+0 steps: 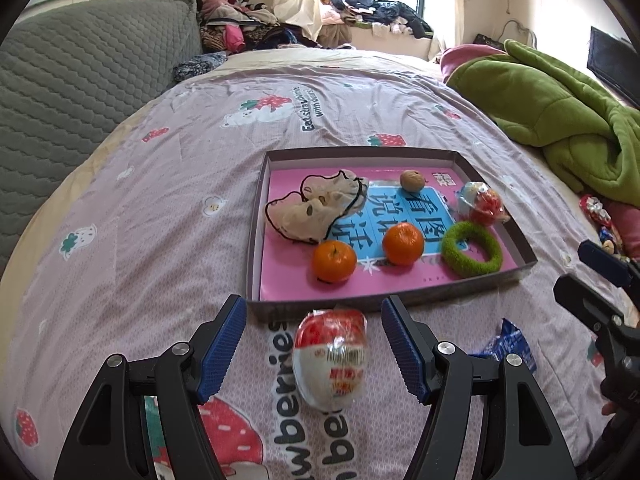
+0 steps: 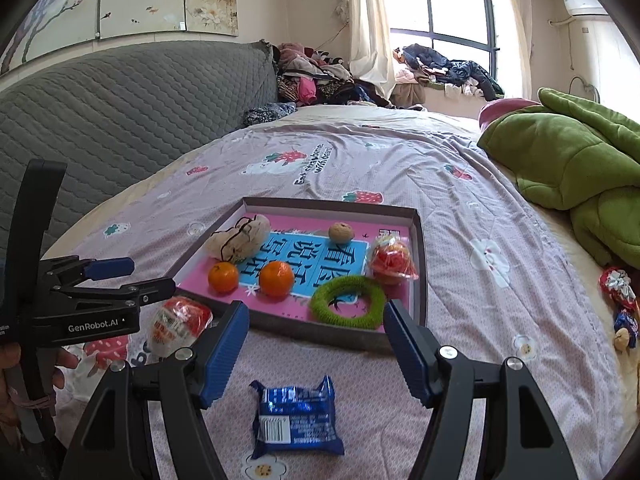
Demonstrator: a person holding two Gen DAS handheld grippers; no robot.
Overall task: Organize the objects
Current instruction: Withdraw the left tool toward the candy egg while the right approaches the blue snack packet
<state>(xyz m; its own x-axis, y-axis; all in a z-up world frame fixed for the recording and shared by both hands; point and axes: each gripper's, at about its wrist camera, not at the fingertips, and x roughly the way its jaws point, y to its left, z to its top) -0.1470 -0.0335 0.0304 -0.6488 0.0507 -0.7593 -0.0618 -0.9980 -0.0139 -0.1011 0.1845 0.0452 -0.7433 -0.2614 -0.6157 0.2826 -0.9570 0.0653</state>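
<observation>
A shallow box tray (image 1: 256, 216) (image 2: 420, 240) lies on the bed, holding two oranges (image 1: 334, 261) (image 2: 274, 278), a walnut (image 1: 412, 181), a green ring (image 1: 472, 249) (image 2: 348, 301), a beige pouch (image 1: 316, 208) and a wrapped red snack (image 1: 482, 202). My left gripper (image 1: 314, 350) is open around a red-white wrapped packet (image 1: 331, 358) (image 2: 178, 326) in front of the tray. My right gripper (image 2: 316, 354) is open above a blue snack packet (image 2: 296, 416) (image 1: 508, 346).
A green blanket (image 1: 560, 120) (image 2: 580, 160) is heaped at the right. Loose wrapped sweets (image 2: 620, 292) lie at the right edge. A grey headboard cushion (image 1: 80, 80) is at the left, with clothes piled at the back.
</observation>
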